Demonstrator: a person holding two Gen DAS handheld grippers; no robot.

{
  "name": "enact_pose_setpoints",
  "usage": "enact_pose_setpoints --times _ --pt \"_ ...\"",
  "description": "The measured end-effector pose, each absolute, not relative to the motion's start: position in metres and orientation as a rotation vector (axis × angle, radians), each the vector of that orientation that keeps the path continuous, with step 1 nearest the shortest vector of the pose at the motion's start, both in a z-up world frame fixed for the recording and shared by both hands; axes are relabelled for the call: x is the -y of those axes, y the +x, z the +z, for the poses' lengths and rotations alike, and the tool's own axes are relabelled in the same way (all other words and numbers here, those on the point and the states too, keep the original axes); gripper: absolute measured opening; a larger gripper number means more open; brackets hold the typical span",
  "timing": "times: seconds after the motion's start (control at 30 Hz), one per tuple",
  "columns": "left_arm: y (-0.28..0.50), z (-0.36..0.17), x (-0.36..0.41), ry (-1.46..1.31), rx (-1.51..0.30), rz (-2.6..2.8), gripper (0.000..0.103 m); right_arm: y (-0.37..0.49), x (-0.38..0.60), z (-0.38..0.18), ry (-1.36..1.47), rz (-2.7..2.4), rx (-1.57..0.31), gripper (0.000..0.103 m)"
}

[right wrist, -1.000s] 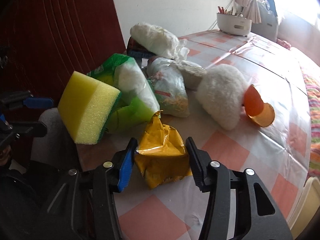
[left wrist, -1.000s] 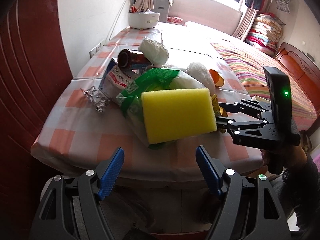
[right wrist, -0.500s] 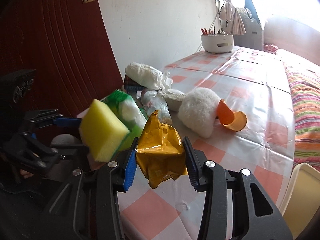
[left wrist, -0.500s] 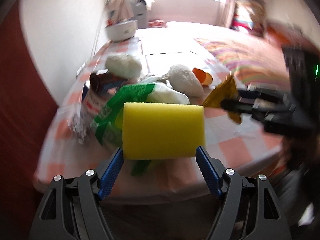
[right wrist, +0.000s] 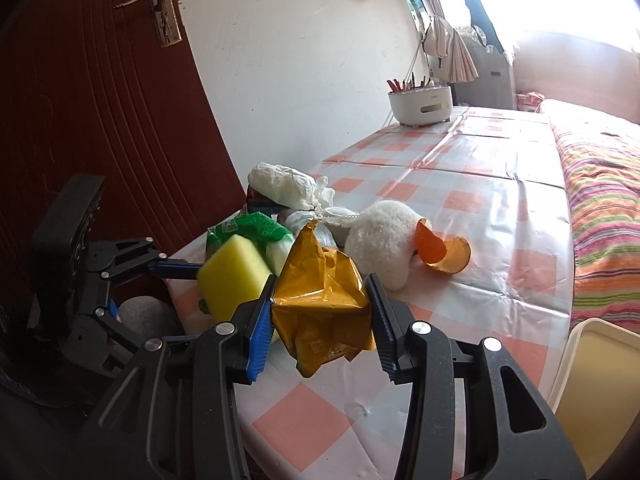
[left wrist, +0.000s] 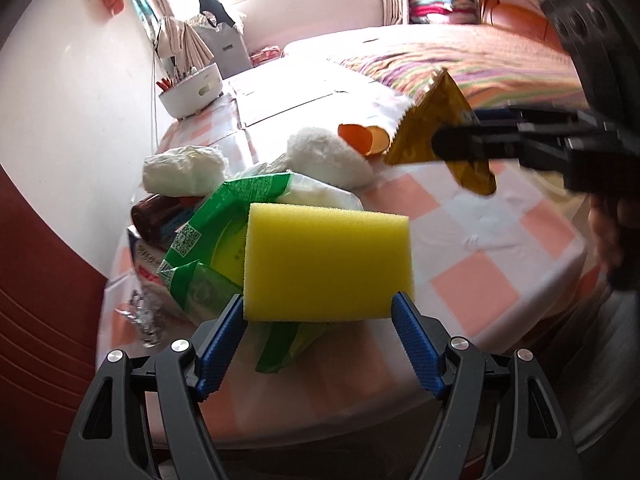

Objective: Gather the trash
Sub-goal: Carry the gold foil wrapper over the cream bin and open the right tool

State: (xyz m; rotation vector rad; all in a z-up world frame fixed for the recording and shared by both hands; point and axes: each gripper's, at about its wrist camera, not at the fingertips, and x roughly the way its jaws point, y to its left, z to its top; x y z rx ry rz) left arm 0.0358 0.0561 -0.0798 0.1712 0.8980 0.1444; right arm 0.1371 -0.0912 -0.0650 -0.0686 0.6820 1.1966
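trash is gripped in both tools: the left tool point(left wrist: 320, 316) is clamped on a yellow sponge point(left wrist: 326, 262), the right tool point(right wrist: 320, 312) on a crumpled gold wrapper point(right wrist: 322, 300), both lifted clear of the table point(right wrist: 480, 208). behind them the rest lies heaped on the checked cloth: a green plastic bag point(left wrist: 216, 240), a white fluffy wad point(right wrist: 380, 240), a curled orange peel point(right wrist: 440, 250), a white wrapped bundle point(right wrist: 282, 184). a white tub point(right wrist: 420, 108) holding pens stands far back. a cream bin point(right wrist: 592, 380) sits beside the table, contents unseen.

One yellow sponge point(left wrist: 328, 262), one gold wrapper point(right wrist: 320, 304), one green bag point(left wrist: 208, 248), one orange cup point(right wrist: 440, 250), two grippers point(left wrist: 320, 320) point(right wrist: 320, 324).
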Motion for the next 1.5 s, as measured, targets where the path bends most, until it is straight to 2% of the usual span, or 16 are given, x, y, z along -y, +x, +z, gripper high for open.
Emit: enact_pose_setpoints --times 0.03,0.07,0.13,0.37,0.63,1.07,1.5 --pt "0.037 -0.079 -0.058 0.138 -0.892 0.139 0.063 0.137 0.091 -0.065 -0.065 1.196 -0.68 0.042" --pt "0.04 -0.079 -0.06 0.108 -0.893 0.132 0.05 0.138 0.092 -0.064 -0.059 1.192 -0.674 0.042" --pt "0.046 -0.08 -0.064 0.058 -0.911 0.113 0.039 0.14 0.095 -0.062 -0.046 1.186 -0.669 0.043" --pt "0.049 -0.082 -0.061 0.009 -0.885 0.069 0.019 0.148 0.106 -0.059 -0.006 1.144 -0.652 0.043" --pt "0.05 -0.069 -0.054 -0.004 -0.819 0.024 0.014 0.157 0.124 -0.048 0.049 1.085 -0.595 0.043" --pt "0.08 -0.045 -0.033 -0.066 -0.662 -0.123 0.015 0.184 0.187 -0.035 0.139 0.842 -0.486 0.043" --pt "0.112 -0.03 0.015 -0.085 -0.592 -0.338 0.015 0.197 0.261 -0.036 0.161 0.566 -0.457 0.043"
